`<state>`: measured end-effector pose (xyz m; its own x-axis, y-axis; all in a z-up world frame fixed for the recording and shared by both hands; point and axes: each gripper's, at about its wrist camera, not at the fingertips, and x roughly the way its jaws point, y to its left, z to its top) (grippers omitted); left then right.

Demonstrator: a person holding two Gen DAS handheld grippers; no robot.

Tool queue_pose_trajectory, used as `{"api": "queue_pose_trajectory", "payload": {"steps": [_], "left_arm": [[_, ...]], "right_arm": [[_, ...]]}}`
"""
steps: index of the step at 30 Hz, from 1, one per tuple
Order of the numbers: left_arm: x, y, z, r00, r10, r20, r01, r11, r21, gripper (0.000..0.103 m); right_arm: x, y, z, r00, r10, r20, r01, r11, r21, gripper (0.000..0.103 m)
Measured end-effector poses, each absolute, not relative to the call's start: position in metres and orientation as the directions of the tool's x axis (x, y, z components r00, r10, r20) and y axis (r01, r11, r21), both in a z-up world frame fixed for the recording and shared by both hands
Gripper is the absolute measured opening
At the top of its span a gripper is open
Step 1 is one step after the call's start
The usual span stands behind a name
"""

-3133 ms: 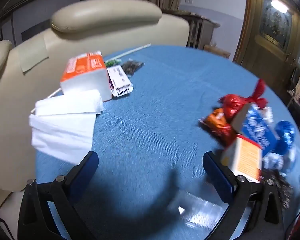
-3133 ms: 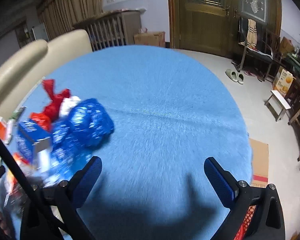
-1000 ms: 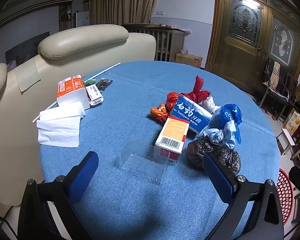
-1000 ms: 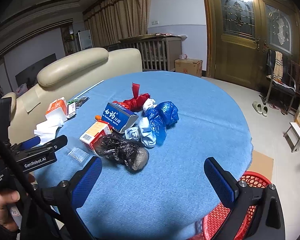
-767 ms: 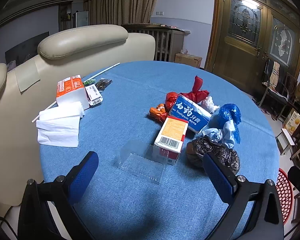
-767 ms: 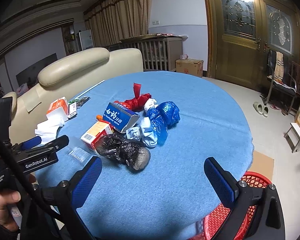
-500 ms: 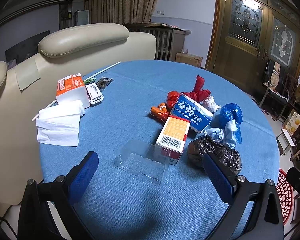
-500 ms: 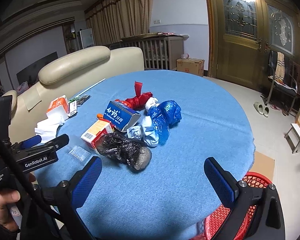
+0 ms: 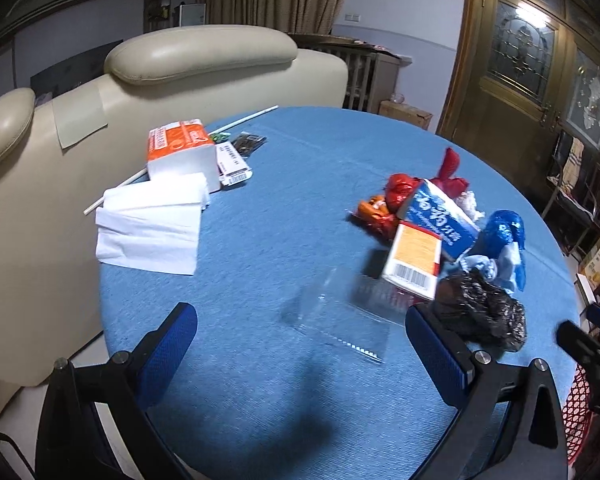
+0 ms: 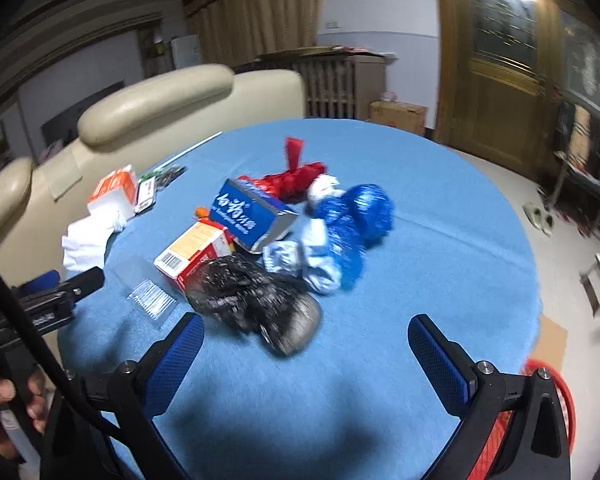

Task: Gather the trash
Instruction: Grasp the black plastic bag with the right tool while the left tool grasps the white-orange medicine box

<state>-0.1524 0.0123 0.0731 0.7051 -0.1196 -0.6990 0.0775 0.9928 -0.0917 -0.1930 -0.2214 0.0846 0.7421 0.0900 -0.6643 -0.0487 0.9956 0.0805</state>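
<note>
A round table [image 9: 260, 380] under a blue cloth held everything. At its far left edge, against a cream sofa [image 9: 204, 56], white tissues [image 9: 152, 228] lay spread flat, with an orange tissue pack [image 9: 178, 148] just behind them and a barcoded label [image 9: 233, 164] beside the pack. A thin white stick [image 9: 244, 118] ran along the table's edge there.

The left gripper [image 9: 300, 356] hovered low over the near side of the table, its blue-padded fingers [image 9: 168, 356] spread wide with nothing between them. Just ahead of it lay a clear plastic tray [image 9: 340, 320], flat on the cloth.

Right of the tray sat the heap of trash: an orange box [image 9: 414, 256] with a barcode, leaning on a blue toothpaste box [image 9: 440, 216], red wrappers [image 9: 404, 188] behind them, a crumpled black bag [image 10: 256, 300] in front, and blue plastic [image 10: 356, 220] bunched at the right end. The pieces touched one another in one pile.

The right gripper [image 10: 304, 360] hung over the table's near edge with its fingers wide apart and empty, the black bag just ahead of its left finger [image 10: 172, 364]. A hand [image 10: 4, 412] showed at the lower left of the right view, holding the left gripper's handle. A red basket [image 10: 556, 392] stood on the floor beyond the table's right edge.
</note>
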Motion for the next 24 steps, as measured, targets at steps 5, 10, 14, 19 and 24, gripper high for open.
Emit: {"api": "queue_pose_trajectory", "payload": {"steps": [5,10,14,19,24], "left_arm": [[-0.146,0.021,0.074,0.704,-0.122,-0.699,0.071,0.992,-0.102,0.103],[-0.134,0.018,0.076,0.698,-0.142,-0.702,0.089,0.990,-0.111,0.103],[-0.122,0.001,0.079,0.688,-0.173,-0.705,0.142,0.984,-0.103,0.103],[-0.103,-0.034,0.080,0.657,-0.236,-0.716,0.232,0.967,-0.106,0.103],[-0.083,-0.072,0.070,0.611,-0.247,-0.752,0.292,0.953,-0.076,0.103]], "right_arm": [[-0.149,-0.200,0.064,0.694,0.122,-0.710,-0.166,0.986,0.007,0.103],[-0.121,-0.185,0.041,0.651,0.129,-0.748,-0.245,0.968,-0.046,0.103],[-0.112,-0.182,0.022,0.589,0.175,-0.789,-0.289,0.957,-0.003,0.062],[-0.132,-0.198,0.021,0.567,0.218,-0.794,-0.278,0.958,0.064,0.046],[-0.165,-0.218,0.024,0.579,0.228,-0.783,-0.232,0.967,0.109,0.045]]}}
